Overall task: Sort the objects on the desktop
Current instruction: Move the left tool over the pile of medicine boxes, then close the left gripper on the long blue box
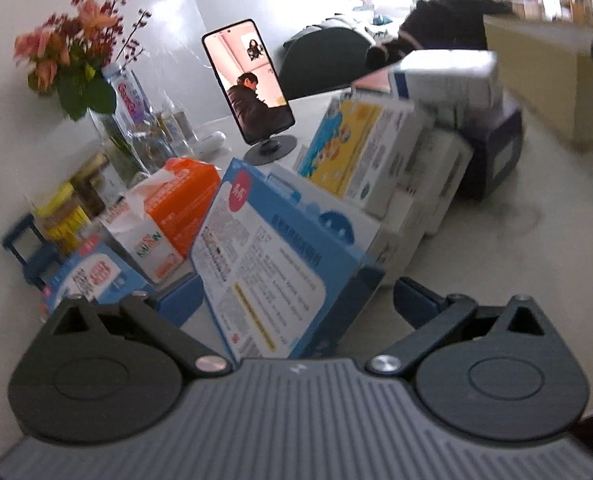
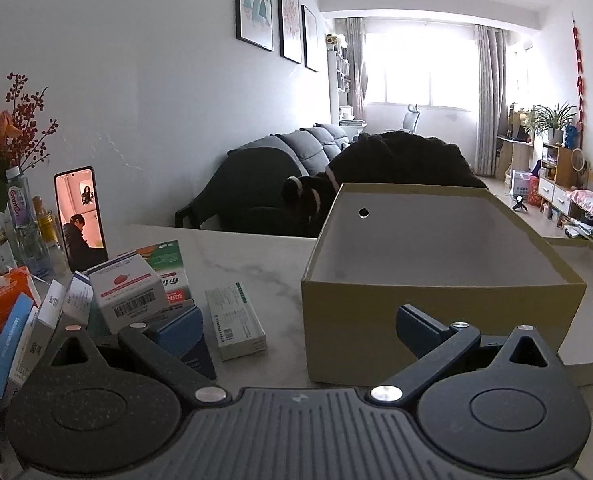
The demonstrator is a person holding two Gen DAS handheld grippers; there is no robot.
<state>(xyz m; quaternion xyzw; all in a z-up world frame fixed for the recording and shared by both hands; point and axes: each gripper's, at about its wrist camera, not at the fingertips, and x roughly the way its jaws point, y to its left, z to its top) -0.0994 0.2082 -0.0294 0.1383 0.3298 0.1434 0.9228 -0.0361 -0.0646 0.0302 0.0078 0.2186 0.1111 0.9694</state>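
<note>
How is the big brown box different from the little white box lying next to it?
The big brown box is open on top and looks empty; the little white box is closed. The brown one is plain cardboard and far larger; the white one is flat, with printed labels and a barcode. Both rest on the table.

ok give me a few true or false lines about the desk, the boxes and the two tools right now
1. The cardboard box is full of medicine packs. False: its inside shows bare and empty.
2. The left tool has a tall blue box between its open fingers. True, though whether they touch it cannot be told.
3. The phone lies flat on the table. False: it stands upright on a round stand, screen lit.
4. The right tool is open and holds nothing. True.
5. A white pack with green print lies flat on the table, left of the cardboard box. True.
6. The orange tissue pack is sealed. False: a tissue sticks out of its top.
</note>
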